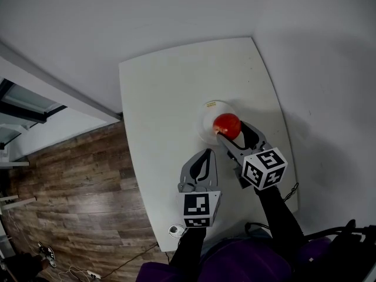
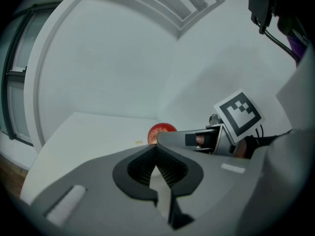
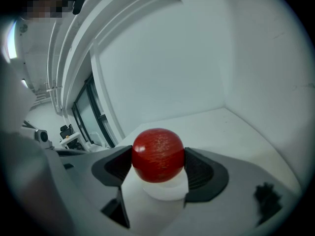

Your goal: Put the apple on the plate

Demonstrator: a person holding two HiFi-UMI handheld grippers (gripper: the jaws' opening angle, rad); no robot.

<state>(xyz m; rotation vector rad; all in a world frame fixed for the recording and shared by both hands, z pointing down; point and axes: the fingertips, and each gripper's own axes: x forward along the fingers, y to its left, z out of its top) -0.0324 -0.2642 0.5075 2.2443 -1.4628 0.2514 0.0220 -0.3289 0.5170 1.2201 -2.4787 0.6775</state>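
My right gripper [image 3: 158, 175] clamps the apple [image 3: 158, 154] directly over the plate [image 1: 205, 121]; my left gripper [image 2: 157, 170] sits closed, empty, farther back.

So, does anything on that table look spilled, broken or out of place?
Nothing stands out. The red apple looks whole, held by the right gripper over the white plate, which lies flat on the white table. The left gripper is shut and empty beside it. No spill or damage shows.
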